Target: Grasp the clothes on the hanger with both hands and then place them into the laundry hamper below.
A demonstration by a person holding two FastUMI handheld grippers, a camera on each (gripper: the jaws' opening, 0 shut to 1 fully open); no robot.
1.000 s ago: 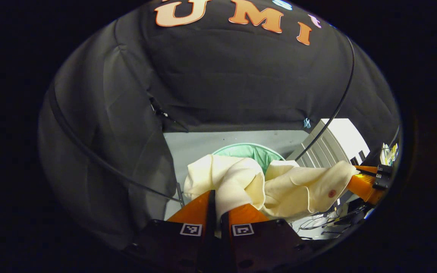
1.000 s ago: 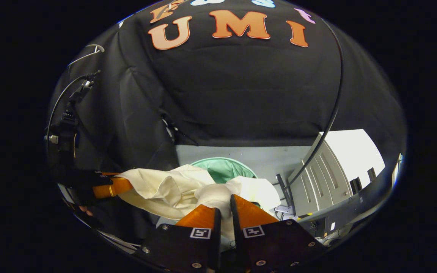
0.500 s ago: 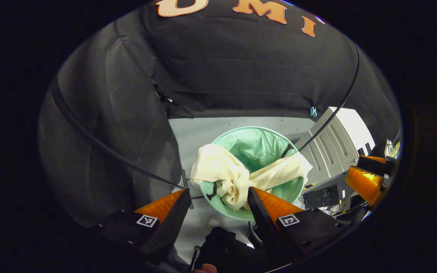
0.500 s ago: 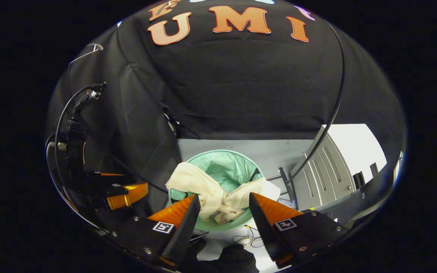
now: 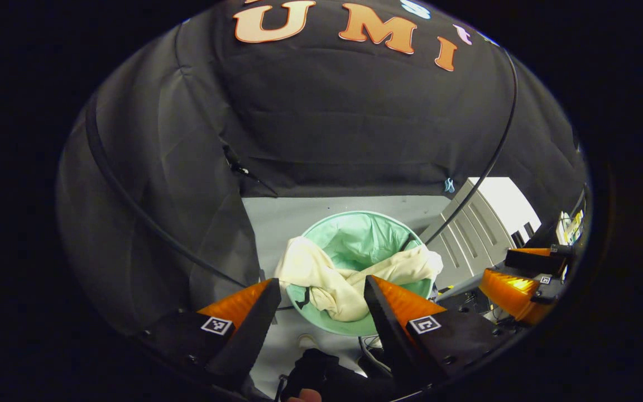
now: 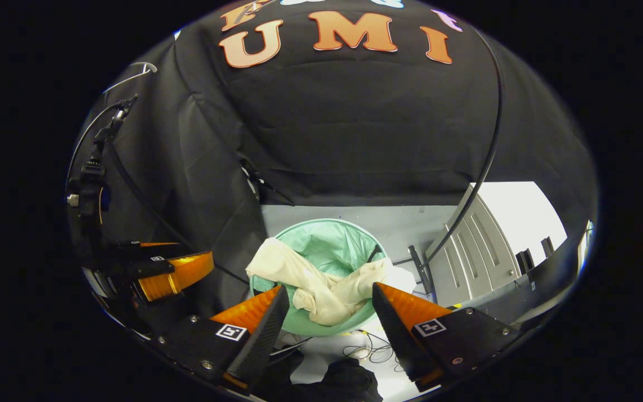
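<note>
The cream clothes (image 5: 349, 276) are lying in the round green laundry hamper (image 5: 374, 234), bunched in its near half, with one fold draping over the left rim and another over the right rim. In the right gripper view the same clothes (image 6: 321, 285) are sagging across the hamper (image 6: 327, 245), again spilling over both sides of the rim. The hamper is standing on the pale grey floor (image 5: 282, 215), close to the black booth wall behind it.

Your left claw (image 5: 318, 285) is hovering above the hamper with its fingers spread wide, gripping nothing, and the clothes are showing in the gap between them. Your right claw (image 6: 327, 293) is likewise spread open over the hamper and holding nothing.

From the left gripper view, your right claw (image 5: 514, 279) is showing off to the right, beside a grey slatted cabinet (image 5: 472, 234). From the right gripper view, your left claw (image 6: 171, 273) is sitting at the left edge. A thin black cable (image 6: 486, 162) is curving down the wall toward the cabinet (image 6: 480, 251).
</note>
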